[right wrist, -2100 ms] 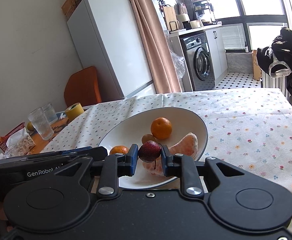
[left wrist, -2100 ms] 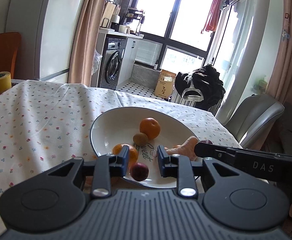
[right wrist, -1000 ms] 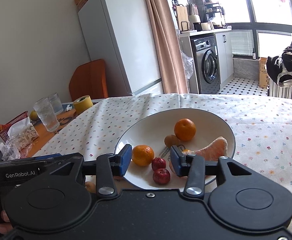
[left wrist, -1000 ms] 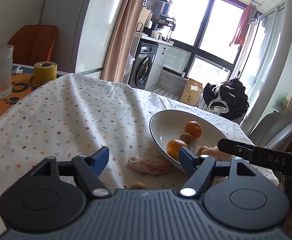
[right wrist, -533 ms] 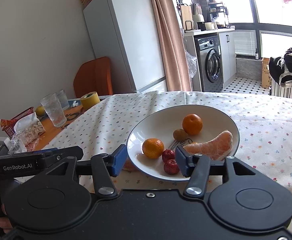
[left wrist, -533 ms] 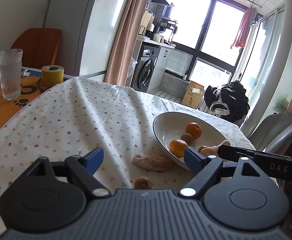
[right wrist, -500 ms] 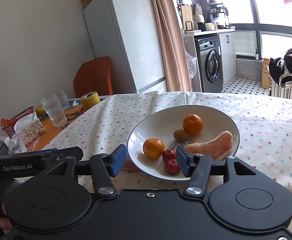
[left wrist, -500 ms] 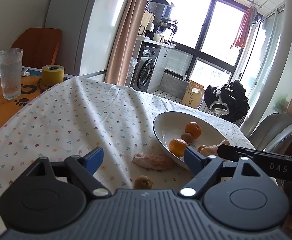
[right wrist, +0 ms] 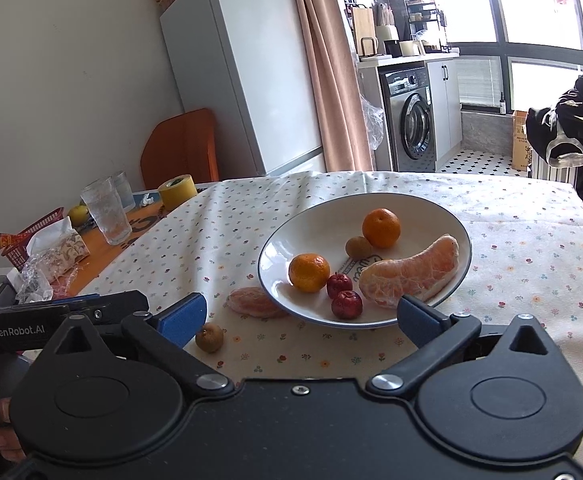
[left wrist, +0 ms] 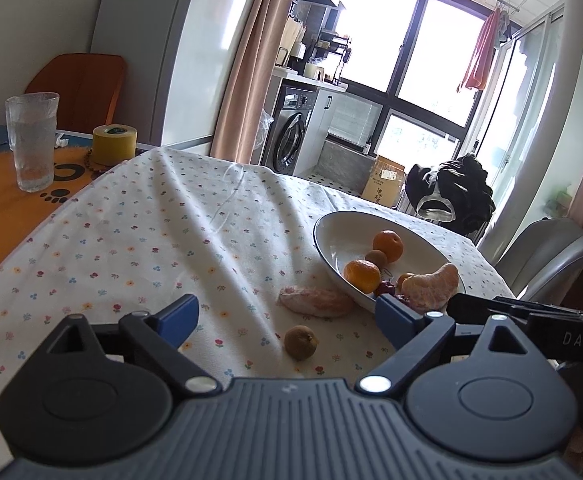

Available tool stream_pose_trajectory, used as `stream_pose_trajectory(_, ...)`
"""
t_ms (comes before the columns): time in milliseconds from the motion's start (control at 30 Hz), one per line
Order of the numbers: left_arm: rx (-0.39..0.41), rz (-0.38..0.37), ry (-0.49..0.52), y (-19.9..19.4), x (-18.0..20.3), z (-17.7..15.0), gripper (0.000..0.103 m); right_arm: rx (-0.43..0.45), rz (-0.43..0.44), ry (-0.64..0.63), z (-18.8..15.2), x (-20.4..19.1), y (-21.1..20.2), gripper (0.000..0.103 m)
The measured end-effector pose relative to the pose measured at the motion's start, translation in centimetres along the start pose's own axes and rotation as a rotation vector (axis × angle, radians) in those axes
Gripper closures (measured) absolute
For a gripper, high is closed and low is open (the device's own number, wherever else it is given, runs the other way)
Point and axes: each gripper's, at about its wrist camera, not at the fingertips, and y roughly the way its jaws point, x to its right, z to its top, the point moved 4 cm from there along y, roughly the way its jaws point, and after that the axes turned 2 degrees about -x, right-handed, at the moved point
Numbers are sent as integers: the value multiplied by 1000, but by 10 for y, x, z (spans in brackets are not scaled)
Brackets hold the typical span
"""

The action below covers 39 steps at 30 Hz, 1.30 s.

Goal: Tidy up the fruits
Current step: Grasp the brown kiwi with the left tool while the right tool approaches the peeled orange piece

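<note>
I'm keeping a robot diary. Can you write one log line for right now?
left claw: open, empty | right claw: open, empty | plate: six fruits | tablecloth: pomelo slice, brown fruit outside plate

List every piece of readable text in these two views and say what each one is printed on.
"DAS": on the right gripper, seen from the left wrist.
"GenRobot.AI": on the left gripper, seen from the right wrist.
Lettering on the plate: partly hidden, unreadable.
Print on the cardboard box: too small.

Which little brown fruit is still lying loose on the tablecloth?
Start at the white plate on the flowered tablecloth. Just off its near left rim lies a peeled pink citrus segment; nearer the camera sits the small brown fruit, round, dull and apart from everything else.
</note>
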Motion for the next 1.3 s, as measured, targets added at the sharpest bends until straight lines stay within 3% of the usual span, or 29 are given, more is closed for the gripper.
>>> stream_pose_trajectory(500, -37, -13, 36, 12, 1, -15, 13, -46, 26, 31, -21, 7, 4, 0)
stream_pose_trajectory(667, -43, -21, 50, 21, 5, -18, 27, -54, 37, 29, -26, 8, 9, 3)
stream_pose_trajectory(733, -50, -25, 51, 25, 6, -19, 37, -60, 36, 16, -28, 7, 12, 8)
stream_pose_trajectory(833, -54, -35, 49, 30, 8, -20, 44, -67, 47, 20, -30, 7, 15, 13)
stream_pose_trajectory(1033, -69, -53, 52, 43, 13, -22, 48, -82, 57, 27, -33, 9, 22, 25)
stream_pose_trajectory(1267, -119, -48, 55, 64, 14, -28, 58, -92, 63, 42, -33, 7, 30, 26)
stream_pose_trajectory(1300, -130, -45, 47, 67, 12, -29, 63, -94, 64, 46, -33, 7, 32, 26)
